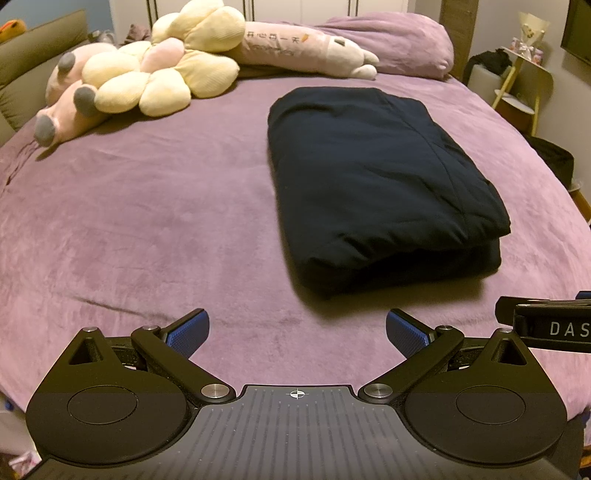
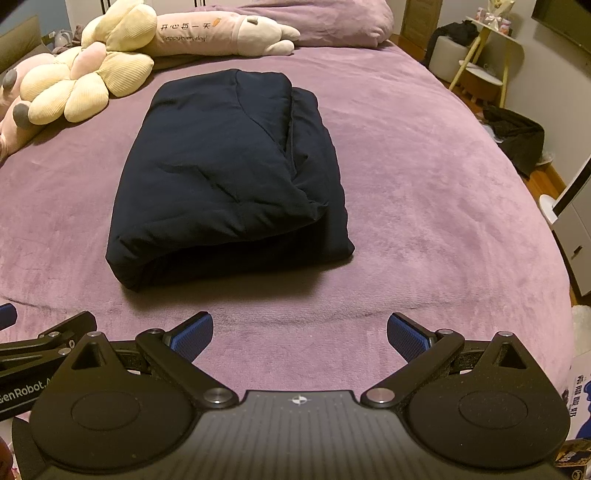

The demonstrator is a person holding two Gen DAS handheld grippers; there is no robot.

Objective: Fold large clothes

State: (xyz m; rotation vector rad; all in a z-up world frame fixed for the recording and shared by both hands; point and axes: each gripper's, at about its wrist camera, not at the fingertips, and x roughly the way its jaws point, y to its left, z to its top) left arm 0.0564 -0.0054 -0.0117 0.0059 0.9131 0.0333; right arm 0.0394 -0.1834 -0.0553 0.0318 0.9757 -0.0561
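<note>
**Coat folded, jaws wide and empty**

Coat [image 1: 384,184] lying on the purple bed [image 1: 147,221], dark blue, folded into a thick bundle with the top layer doubled over the bottom one. Sitting flat, well ahead of both sets of jaws, not touching either.

Left gripper [image 1: 297,332] low over the bed's near edge, jaws spread wide, nothing between the blue pads [image 1: 188,328]. From here, coat ahead and off to the right.

Right gripper [image 2: 300,332] just beside the left one, also near the bed's edge, jaws spread wide and holding nothing. From here, coat [image 2: 229,173] ahead and a little to the left, its folded end facing the jaws.

Only bare purple cover between the pads and the coat.

Farther back: yellow flower cushion [image 1: 159,74], pink plush toy [image 1: 70,99] and long pink bolster [image 2: 221,35], all beyond the coat and apart from it.
</note>
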